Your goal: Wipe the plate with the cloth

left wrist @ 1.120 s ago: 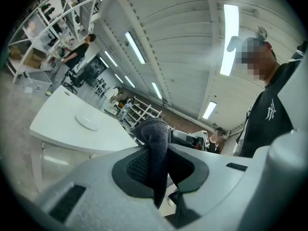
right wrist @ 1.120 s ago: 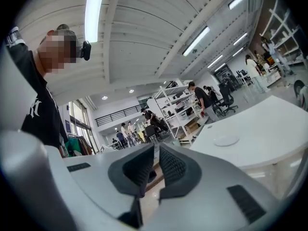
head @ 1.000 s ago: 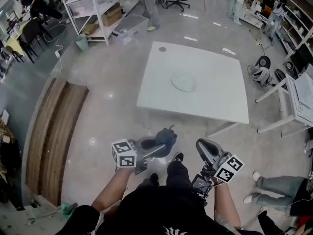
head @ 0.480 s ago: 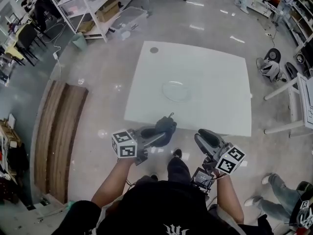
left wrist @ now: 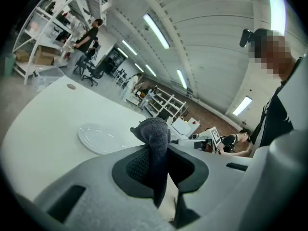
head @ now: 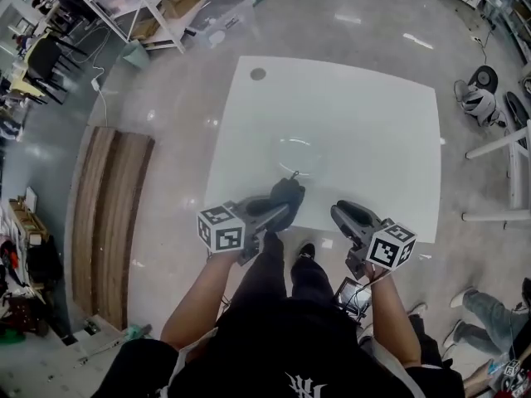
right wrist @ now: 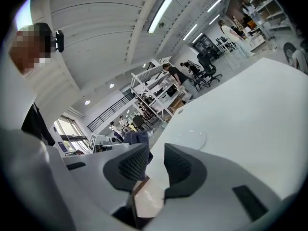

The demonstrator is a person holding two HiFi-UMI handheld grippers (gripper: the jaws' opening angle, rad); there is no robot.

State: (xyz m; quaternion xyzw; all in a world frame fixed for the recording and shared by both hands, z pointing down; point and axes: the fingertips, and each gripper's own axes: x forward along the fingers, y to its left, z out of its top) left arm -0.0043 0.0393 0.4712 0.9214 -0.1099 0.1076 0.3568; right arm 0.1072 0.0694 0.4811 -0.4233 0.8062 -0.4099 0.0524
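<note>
Head view: plate lies on white table, toward near edge, just beyond left gripper on far side. Left gripper jaws clamped on dark cloth, cloth end pointing to plate, apart from it. Right gripper empty, jaws slightly apart, more to right of plate. Left one nearer; coming move probably short reach forward and down.

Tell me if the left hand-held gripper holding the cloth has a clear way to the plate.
Probably yes: the left hand-held gripper, shut on the cloth, hovers at the near edge of the table, and only bare tabletop lies between it and the plate ahead.
</note>
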